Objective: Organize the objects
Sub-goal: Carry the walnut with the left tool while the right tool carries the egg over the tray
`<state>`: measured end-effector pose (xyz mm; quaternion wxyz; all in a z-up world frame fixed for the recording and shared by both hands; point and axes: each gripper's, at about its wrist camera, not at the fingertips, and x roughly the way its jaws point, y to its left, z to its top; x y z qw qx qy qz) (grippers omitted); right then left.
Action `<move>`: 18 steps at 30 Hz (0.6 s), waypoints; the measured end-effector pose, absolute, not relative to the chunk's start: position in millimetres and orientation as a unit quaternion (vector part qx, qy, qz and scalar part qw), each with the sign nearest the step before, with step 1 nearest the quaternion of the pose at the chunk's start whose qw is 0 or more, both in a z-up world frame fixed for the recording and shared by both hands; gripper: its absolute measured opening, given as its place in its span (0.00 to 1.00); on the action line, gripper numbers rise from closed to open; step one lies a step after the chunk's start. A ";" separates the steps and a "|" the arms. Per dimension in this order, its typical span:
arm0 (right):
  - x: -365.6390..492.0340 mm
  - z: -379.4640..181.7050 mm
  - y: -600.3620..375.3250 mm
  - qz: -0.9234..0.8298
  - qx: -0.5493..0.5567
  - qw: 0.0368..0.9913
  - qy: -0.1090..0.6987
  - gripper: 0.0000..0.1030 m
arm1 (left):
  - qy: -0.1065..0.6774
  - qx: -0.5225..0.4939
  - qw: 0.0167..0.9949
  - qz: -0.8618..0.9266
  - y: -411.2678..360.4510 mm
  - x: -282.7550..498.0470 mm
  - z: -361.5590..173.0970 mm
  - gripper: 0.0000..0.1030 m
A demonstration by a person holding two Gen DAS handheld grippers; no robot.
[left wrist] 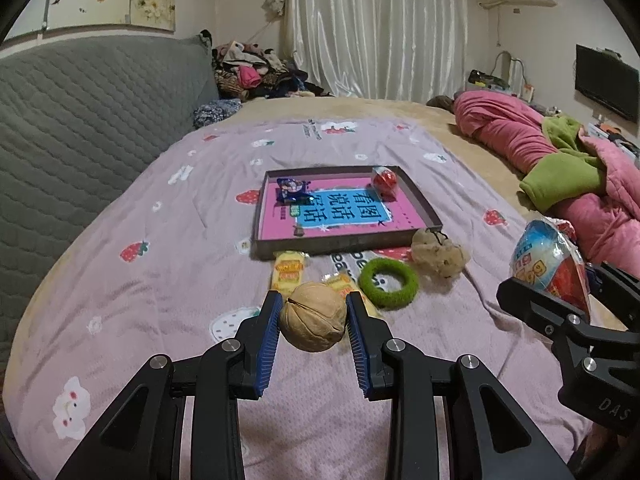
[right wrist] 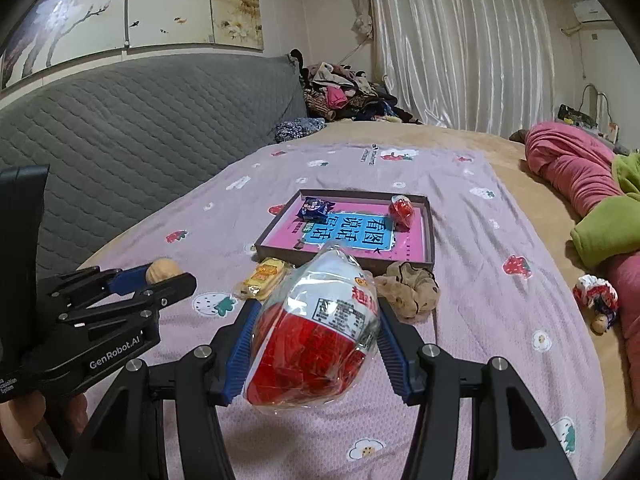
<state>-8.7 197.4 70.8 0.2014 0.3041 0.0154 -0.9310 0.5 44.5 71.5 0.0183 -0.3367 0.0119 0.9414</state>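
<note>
The left gripper (left wrist: 313, 322) had its blue ribbed pads clamped on a round tan walnut (left wrist: 313, 317), held above the lilac strawberry-print blanket (left wrist: 160, 280). The right gripper (right wrist: 316, 344) was clamped on a red and white egg-shaped toy in clear wrapping (right wrist: 316, 328). Farther away lay a shallow dark tray (left wrist: 424, 204) holding a pink book. Near its front edge were a yellow snack packet (left wrist: 288, 272), a green fuzzy ring (left wrist: 388, 282) and a beige scrunchie (left wrist: 438, 254).
</note>
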 end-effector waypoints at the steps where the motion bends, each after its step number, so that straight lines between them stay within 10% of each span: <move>1: -9.7 72.0 197.4 -0.931 0.304 0.201 0.016 0.55 | 0.012 -0.336 0.018 0.941 43.5 -1.9 73.3 0.33; 18: -31.1 99.9 191.2 -0.938 0.285 0.196 0.029 0.55 | 0.016 -0.323 0.019 0.946 40.4 -31.7 99.2 0.33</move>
